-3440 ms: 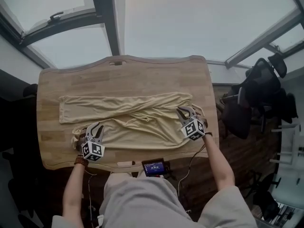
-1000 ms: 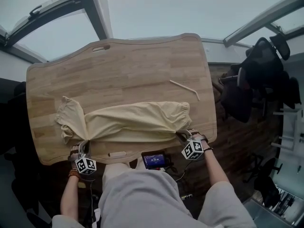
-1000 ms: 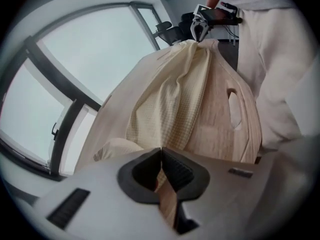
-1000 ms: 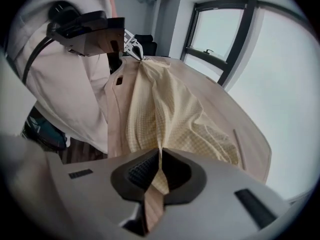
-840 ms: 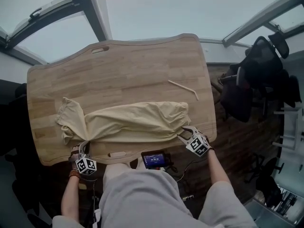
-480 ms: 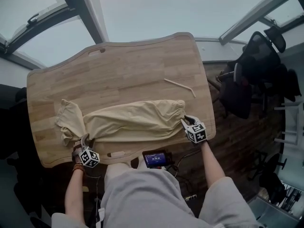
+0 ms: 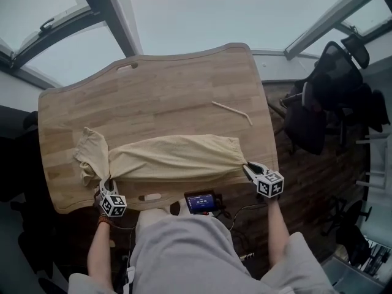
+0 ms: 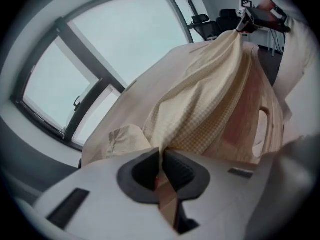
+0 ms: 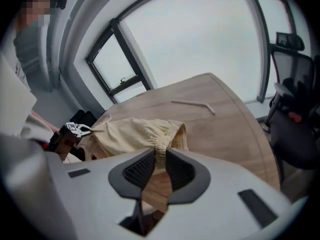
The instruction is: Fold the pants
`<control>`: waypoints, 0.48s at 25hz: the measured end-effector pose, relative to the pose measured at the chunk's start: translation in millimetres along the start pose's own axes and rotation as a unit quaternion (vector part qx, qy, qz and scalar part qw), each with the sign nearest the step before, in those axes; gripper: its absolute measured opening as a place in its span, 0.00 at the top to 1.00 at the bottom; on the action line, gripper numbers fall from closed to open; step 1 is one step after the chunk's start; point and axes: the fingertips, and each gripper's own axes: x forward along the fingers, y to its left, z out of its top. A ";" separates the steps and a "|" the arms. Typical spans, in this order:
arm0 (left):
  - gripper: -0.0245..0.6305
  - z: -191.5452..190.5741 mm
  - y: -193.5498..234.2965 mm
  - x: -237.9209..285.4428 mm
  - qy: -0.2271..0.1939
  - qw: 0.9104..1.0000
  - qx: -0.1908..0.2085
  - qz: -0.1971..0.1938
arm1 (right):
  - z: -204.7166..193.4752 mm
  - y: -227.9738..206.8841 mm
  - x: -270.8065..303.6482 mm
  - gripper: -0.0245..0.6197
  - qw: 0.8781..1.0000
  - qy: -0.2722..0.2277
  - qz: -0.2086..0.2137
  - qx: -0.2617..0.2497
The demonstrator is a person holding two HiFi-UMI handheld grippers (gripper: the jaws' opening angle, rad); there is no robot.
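While I stood at the near edge of the wooden table (image 7: 159,90), I held the cream-yellow pants (image 7: 174,159) with both tools. The pants lay as one long folded band across the near part of the table, parallel to its edge. The gathered waistband was at my right and a bunched flap of the legs was at my left.

My left gripper (image 7: 108,187) was at the near left corner of the band. In the left gripper view the fingers (image 8: 180,168) of that gripper (image 8: 161,165) were pressed together on a thin fold of the cloth (image 8: 205,94), which ran from there, stretched, up to my other tool.

My right gripper (image 7: 249,168) was at the right end, near the table corner. Its jaws had just been closing, and in the right gripper view the gripper (image 9: 159,160) pinched the elastic edge of the pants (image 9: 132,133) between its fingers (image 9: 181,170).

A thin bent stick (image 7: 232,112) lay on the bare wood beyond the pants, well apart from them. A small device with a lit screen (image 7: 200,202) was at the table's near edge, between my arms. Dark office chairs (image 7: 334,94) stood on the floor at the right.
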 end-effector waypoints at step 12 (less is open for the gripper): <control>0.77 -16.8 -10.8 -24.7 -0.002 0.996 -0.077 -0.054 | -15.5 19.8 6.9 0.68 0.998 -0.029 0.000 -0.064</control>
